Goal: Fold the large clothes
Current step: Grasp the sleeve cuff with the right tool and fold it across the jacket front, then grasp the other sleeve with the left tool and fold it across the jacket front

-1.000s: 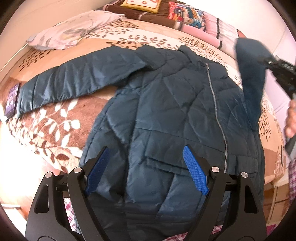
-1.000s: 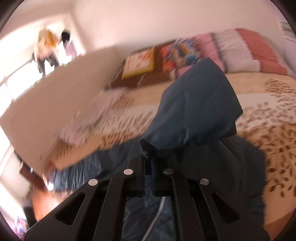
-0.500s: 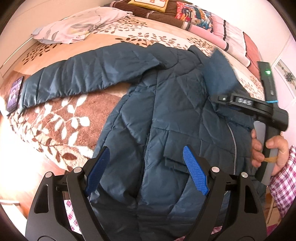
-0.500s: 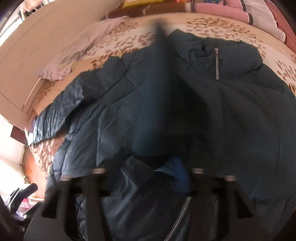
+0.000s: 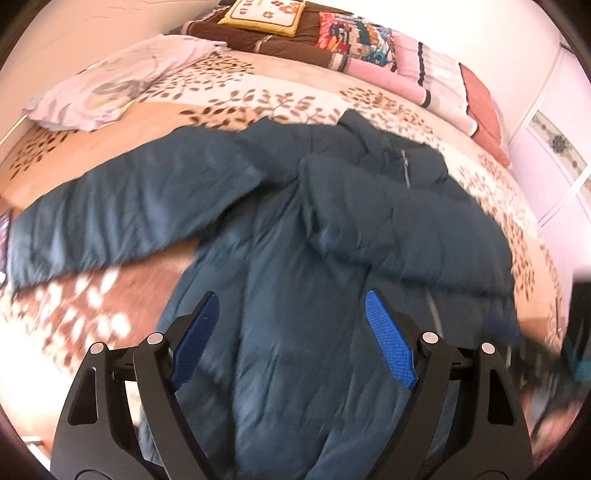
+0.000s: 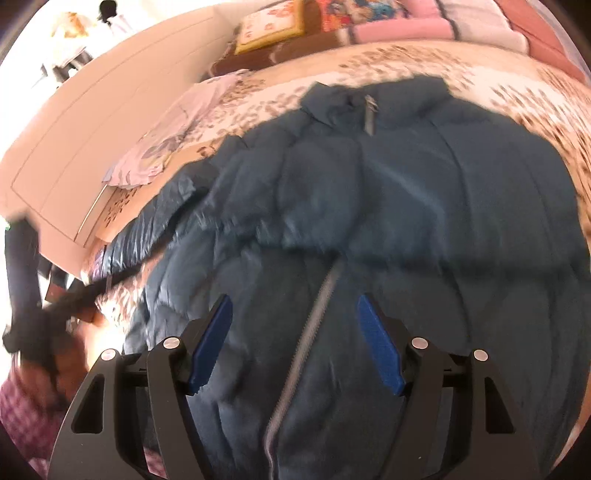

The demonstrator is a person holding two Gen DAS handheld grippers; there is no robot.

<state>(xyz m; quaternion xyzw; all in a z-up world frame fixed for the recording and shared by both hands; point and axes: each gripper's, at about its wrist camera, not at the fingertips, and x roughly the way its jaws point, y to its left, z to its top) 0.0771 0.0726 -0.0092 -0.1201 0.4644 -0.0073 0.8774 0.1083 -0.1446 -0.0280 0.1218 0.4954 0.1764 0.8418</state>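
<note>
A dark teal quilted jacket point(image 5: 295, 258) lies front up on the bed, collar toward the pillows. One sleeve point(image 5: 122, 206) stretches out to the left. The other sleeve point(image 5: 388, 214) lies folded across the chest. My left gripper point(image 5: 291, 295) hangs open above the jacket's lower left part, with nothing between its blue pads. In the right wrist view the jacket point(image 6: 461, 221) fills the frame, and my right gripper point(image 6: 293, 299) stands open over the grey zipper point(image 6: 314, 321), holding nothing. The right gripper also appears as a dark blur point(image 5: 535, 354) at the left wrist view's right edge.
The bed has a leaf-patterned cover point(image 5: 295, 99). A pale crumpled cloth point(image 5: 110, 85) lies at its far left. A yellow cushion point(image 5: 266, 14) and striped pillows point(image 5: 424, 70) line the head end. A pale panel point(image 6: 92, 129) runs along the bed's left side.
The right gripper has let go of the sleeve, which now lies across the jacket's chest. It has opened and sunk toward the lower zipper. The left gripper has shifted sideways.
</note>
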